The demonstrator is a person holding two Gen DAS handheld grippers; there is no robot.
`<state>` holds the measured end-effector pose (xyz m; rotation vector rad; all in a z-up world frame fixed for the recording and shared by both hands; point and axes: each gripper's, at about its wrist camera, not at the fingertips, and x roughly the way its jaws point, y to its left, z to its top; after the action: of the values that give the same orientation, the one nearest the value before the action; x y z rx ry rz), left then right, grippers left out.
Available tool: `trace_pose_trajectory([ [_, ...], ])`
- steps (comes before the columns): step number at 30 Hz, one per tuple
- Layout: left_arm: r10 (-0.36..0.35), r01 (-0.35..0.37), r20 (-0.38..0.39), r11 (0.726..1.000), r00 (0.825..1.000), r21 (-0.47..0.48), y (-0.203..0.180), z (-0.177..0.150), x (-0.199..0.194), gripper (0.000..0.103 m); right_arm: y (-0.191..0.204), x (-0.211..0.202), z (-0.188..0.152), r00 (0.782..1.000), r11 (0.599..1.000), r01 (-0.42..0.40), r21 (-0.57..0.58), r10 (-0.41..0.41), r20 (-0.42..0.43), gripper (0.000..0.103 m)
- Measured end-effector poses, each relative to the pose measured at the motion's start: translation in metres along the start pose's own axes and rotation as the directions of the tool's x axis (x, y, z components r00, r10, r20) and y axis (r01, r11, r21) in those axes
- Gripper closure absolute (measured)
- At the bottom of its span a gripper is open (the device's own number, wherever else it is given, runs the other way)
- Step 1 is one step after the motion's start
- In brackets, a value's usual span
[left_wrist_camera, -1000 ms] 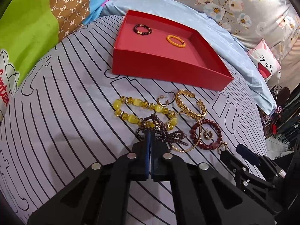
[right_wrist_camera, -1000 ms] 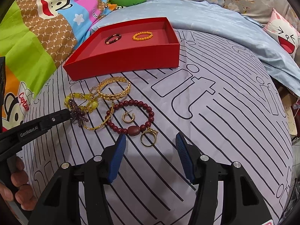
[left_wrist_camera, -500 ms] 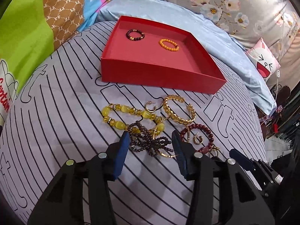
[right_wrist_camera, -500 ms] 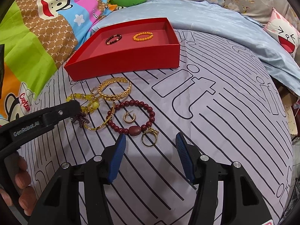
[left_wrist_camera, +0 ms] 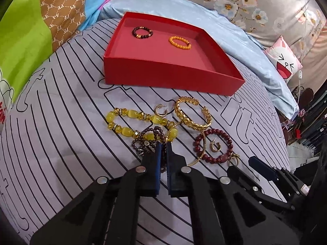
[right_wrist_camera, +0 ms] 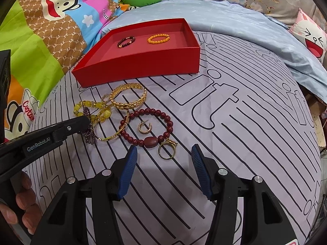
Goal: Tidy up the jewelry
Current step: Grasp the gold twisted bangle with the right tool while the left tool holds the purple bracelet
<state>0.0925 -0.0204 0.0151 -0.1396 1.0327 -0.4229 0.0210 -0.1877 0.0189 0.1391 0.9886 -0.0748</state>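
While right gripper (right_wrist_camera: 163,169) gapes — left gripper (left_wrist_camera: 162,149) pinches purple bracelet (left_wrist_camera: 150,138).

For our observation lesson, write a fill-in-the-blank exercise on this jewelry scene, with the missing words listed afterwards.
1. The red box holds ___ bracelets.
2. The left tongs are shut on the dark ___ bead strand.
3. The right tongs are ___ and hold nothing.
4. A gold earring lies ___ the loop of the dark red bracelet.

Missing words: two; purple; open; inside

Striped lilac bedsheet (right_wrist_camera: 235,143), pale blue quilt (right_wrist_camera: 235,20), monkey-print blanket (right_wrist_camera: 61,20), floral fabric (left_wrist_camera: 245,6) behind, cat-face cushion (left_wrist_camera: 284,63)
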Motion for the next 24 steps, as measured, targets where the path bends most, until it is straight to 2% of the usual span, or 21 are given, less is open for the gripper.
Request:
trace_pose_trajectory([
  [6, 0.020, -0.020, 0.030, 1.000, 0.999, 0.014, 0.006, 0.002, -0.017, 0.100, 0.005, -0.002, 0.008, 1.000, 1.000, -0.020, -0.005, 0.020, 0.010, 0.049],
  [11, 0.070, -0.070, 0.037, 0.998, 0.997, 0.009, 0.017, 0.004, -0.018, 0.100, 0.017, 0.002, 0.026, 0.998, 0.998, -0.065, -0.012, 0.065, 0.021, 0.049],
  [16, 0.096, -0.096, 0.038, 0.995, 0.995, -0.001, 0.024, 0.005, -0.016, 0.100, 0.033, 0.015, 0.044, 0.995, 0.995, -0.096, -0.025, 0.097, 0.017, 0.044],
  [24, 0.117, -0.117, 0.041, 0.993, 0.992, 0.005, 0.028, 0.006, -0.013, 0.099, 0.039, 0.042, 0.060, 0.995, 0.995, -0.101, -0.014, 0.101, -0.008, 0.044],
])
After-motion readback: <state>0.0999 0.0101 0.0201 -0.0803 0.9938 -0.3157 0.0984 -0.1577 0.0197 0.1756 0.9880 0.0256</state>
